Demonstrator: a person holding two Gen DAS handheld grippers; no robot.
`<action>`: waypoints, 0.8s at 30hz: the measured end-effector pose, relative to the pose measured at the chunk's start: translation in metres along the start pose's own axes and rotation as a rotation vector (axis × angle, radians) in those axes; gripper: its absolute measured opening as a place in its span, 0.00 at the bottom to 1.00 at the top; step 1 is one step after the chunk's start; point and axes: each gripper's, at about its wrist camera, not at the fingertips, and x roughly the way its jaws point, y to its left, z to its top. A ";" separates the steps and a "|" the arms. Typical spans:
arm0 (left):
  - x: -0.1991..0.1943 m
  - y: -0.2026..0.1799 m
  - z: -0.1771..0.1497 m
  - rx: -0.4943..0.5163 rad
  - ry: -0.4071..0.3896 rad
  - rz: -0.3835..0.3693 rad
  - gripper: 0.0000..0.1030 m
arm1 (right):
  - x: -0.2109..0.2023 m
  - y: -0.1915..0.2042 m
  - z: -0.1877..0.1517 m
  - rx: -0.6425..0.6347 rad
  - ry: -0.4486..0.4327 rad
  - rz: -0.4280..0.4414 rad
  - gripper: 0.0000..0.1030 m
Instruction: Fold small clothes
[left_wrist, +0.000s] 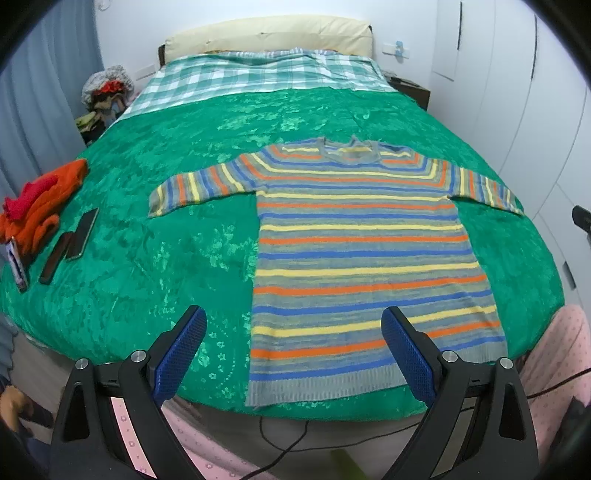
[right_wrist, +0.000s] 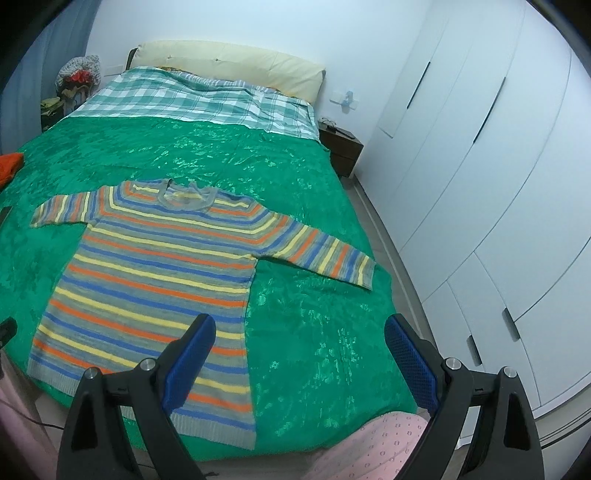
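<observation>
Lying flat on the green bedspread (left_wrist: 147, 258), the striped sweater (left_wrist: 354, 251) spreads both sleeves out, hem nearest the person. The left gripper (left_wrist: 293, 354) hovers with jaws wide, the sweater's lower left corner between them. The right gripper (right_wrist: 300, 363) gapes just as wide, the sweater's lower right edge by its left jaw.
</observation>
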 end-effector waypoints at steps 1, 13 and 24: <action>0.000 -0.001 0.001 0.003 -0.001 0.000 0.94 | 0.001 0.000 0.001 -0.001 -0.001 -0.001 0.89; 0.004 -0.008 0.010 0.024 -0.006 0.010 0.94 | 0.008 0.003 0.012 -0.007 -0.009 -0.003 0.89; 0.007 -0.013 0.014 0.037 -0.005 0.014 0.94 | 0.013 0.004 0.017 -0.005 -0.008 0.004 0.89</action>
